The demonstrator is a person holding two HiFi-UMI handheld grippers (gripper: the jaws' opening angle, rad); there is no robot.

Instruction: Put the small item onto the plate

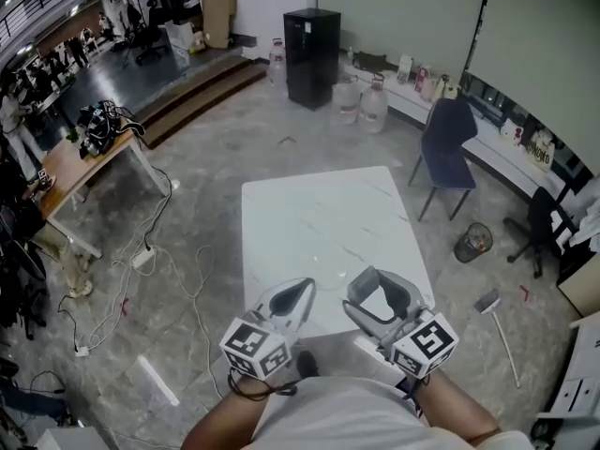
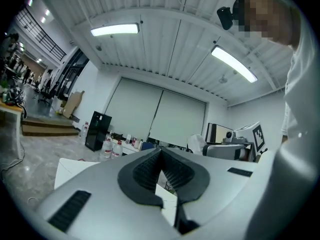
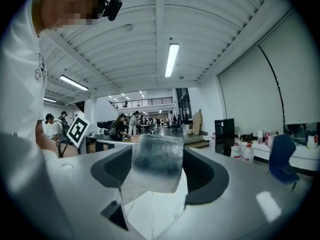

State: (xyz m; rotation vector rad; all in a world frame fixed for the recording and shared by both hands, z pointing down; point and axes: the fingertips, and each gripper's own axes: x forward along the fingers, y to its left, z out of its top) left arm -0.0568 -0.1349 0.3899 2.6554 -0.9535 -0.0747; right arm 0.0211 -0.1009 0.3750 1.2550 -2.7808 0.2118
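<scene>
Holding a tool in each hand, the person stands at the near end of a white table [image 1: 319,216]. In the right gripper's own view, the right gripper [image 3: 158,170] clamps the small item [image 3: 156,154], a cloudy, greyish, see-through block, between its dark pads; the block sits upright and stands up past the jaw tips. The left gripper [image 2: 161,153] has its jaws pressed together at the tips, with nothing between them. Both tools hang over the table's near edge. Beyond the table stand a blue chair [image 1: 448,148] and a black cabinet [image 1: 311,45].
</scene>
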